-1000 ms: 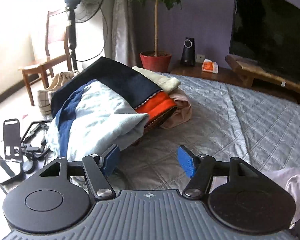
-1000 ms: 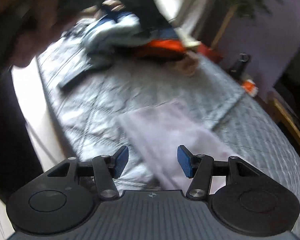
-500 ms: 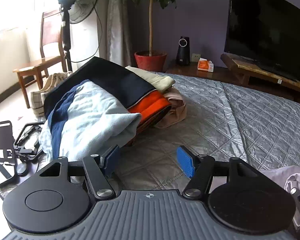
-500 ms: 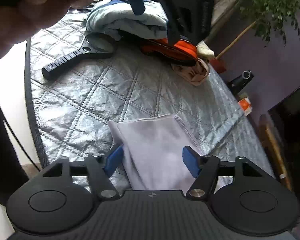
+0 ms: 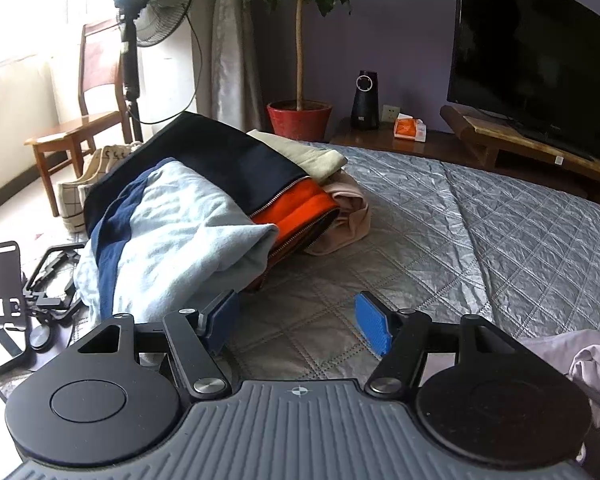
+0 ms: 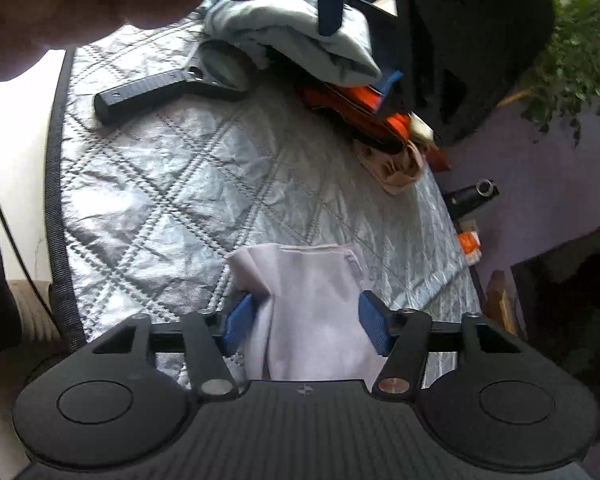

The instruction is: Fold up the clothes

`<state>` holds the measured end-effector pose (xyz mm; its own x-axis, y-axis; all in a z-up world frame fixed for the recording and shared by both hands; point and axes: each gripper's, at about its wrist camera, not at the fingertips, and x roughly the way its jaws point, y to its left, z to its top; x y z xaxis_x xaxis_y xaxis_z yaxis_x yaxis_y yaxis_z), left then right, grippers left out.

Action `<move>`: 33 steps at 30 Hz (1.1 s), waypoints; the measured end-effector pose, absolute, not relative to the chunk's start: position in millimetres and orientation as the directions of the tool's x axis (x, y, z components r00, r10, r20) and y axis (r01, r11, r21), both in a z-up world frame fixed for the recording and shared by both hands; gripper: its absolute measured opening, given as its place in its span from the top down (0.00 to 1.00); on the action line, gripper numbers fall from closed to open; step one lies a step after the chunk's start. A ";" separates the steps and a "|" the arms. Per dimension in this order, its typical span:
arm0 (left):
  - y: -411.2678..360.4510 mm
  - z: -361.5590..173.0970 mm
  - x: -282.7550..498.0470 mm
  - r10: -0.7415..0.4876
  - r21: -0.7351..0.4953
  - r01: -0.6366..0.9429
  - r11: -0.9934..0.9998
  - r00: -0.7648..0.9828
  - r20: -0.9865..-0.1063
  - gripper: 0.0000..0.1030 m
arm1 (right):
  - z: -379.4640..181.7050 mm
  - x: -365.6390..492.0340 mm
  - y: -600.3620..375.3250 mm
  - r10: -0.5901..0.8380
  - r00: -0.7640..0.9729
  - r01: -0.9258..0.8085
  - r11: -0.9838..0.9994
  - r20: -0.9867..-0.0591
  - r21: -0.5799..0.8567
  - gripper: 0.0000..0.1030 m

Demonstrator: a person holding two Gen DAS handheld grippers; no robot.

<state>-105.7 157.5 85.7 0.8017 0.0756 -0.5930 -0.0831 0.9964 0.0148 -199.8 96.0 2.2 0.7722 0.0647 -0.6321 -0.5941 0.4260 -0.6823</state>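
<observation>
Fingers [image 6: 306,326] on my right now straddle the lilac garment [image 6: 308,292], spread wide, unclamped; left fingers [image 5: 298,322] gape empty beside it.

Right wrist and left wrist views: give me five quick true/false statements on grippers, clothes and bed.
1. The lilac cloth lies between the open fingers of the right gripper. True.
2. The left gripper is shut on the light blue garment. False: it is open and holds nothing, over the grey quilt.
3. The orange garment sits in the pile under a dark zipped one. True.
4. The pile lies on the wooden chair. False: it lies on the quilt; the chair stands on the floor beyond.
5. A black handled tool lies on the quilt by the pile. True.
</observation>
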 end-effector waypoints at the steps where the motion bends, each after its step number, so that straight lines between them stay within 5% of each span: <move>1: 156.7 85.5 -105.4 0.074 0.016 -0.080 0.997 0.802 -0.593 0.31 | 2.9 -198.9 95.5 0.078 0.755 -0.616 0.428 -0.651 -0.662 0.68; 2: 155.9 85.4 -105.3 0.073 0.018 -0.078 0.997 0.803 -0.592 0.31 | 2.8 -198.8 95.3 0.089 0.740 -0.633 0.428 -0.667 -0.645 0.82; 8: 154.1 85.5 -105.9 0.079 0.023 -0.081 0.996 0.806 -0.586 0.30 | 7.6 -194.3 90.4 0.127 0.692 -0.654 0.529 -0.711 -0.541 0.94; 19: 149.5 83.7 -102.8 0.074 0.016 -0.080 0.997 0.803 -0.591 0.30 | 61.7 -187.7 33.6 0.224 0.733 -0.475 0.844 -0.642 -0.248 0.95; 27: 128.6 83.4 -104.5 0.040 0.033 -0.025 0.999 0.811 -0.583 0.30 | 95.4 -204.0 -48.2 0.156 0.806 -0.205 0.978 -0.571 -0.022 0.95; 33: 123.4 86.3 -106.7 0.064 0.035 -0.053 0.998 0.826 -0.559 0.28 | 75.8 -207.9 -20.7 0.161 0.749 -0.355 0.917 -0.642 -0.184 0.85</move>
